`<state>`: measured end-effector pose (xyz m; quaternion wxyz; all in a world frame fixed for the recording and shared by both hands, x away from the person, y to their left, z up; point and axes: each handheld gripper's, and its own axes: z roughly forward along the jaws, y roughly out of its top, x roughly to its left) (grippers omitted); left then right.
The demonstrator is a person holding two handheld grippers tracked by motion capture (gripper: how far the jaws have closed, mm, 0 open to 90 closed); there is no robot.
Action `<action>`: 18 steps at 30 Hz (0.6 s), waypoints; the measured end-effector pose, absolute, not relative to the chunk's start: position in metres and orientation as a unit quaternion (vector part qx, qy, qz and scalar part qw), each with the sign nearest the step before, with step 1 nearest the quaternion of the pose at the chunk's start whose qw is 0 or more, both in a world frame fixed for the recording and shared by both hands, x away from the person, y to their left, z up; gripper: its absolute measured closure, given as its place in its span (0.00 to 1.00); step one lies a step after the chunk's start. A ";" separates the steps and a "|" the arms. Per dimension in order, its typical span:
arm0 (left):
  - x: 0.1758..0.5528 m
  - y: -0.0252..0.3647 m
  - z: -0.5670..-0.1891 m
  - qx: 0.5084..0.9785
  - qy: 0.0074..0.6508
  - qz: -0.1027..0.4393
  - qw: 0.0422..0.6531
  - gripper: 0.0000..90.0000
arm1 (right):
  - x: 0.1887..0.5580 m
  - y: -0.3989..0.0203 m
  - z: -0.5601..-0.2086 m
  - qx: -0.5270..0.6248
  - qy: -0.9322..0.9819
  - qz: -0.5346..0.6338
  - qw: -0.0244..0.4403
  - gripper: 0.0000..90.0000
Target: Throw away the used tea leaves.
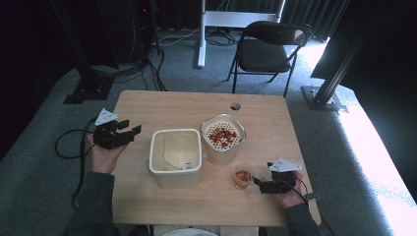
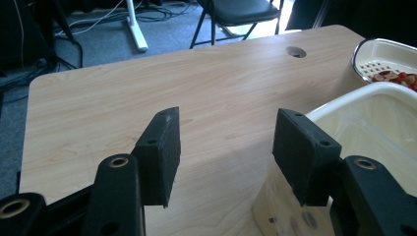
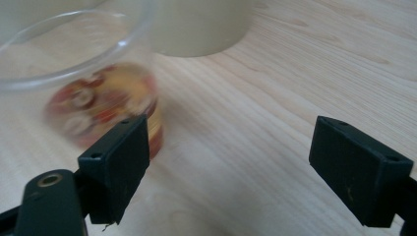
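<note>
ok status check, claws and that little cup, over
Left claw open, beside square tub. Right claw open, empty. Clear cup upright just off its left jaw, red pieces inside. Nothing between.

Daylight from right; blurred cup (image 3: 93, 93) up close

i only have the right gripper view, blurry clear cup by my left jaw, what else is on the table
Observer: Behind the clear cup stands a cream pot with a perforated strainer insert holding red pieces.
Operator: anything beside that
Observer: Yes, a square cream tub stands to its left, nearer the left gripper.
Operator: is the left gripper holding something
Observer: No. Its jaws stand open over bare table, with the tub's rim just off one jaw.
Operator: and mine, touching the cup?
Observer: From the high view, the right gripper is open just right of the cup; I cannot tell whether they touch.
</note>
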<state>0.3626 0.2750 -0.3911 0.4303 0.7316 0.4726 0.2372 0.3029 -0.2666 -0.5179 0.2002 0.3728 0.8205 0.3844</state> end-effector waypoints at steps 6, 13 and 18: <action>0.362 0.278 -0.397 0.729 0.481 0.235 0.426 0.50 | 0.289 -0.265 -0.519 0.341 0.825 0.415 0.175 0.14; 0.362 0.277 -0.405 0.730 0.484 0.236 0.421 0.50 | 0.290 -0.247 -0.517 0.304 0.812 0.479 0.138 0.15; 0.363 0.278 -0.411 0.726 0.491 0.232 0.421 0.50 | 0.297 -0.237 -0.519 0.293 0.809 0.491 0.135 0.16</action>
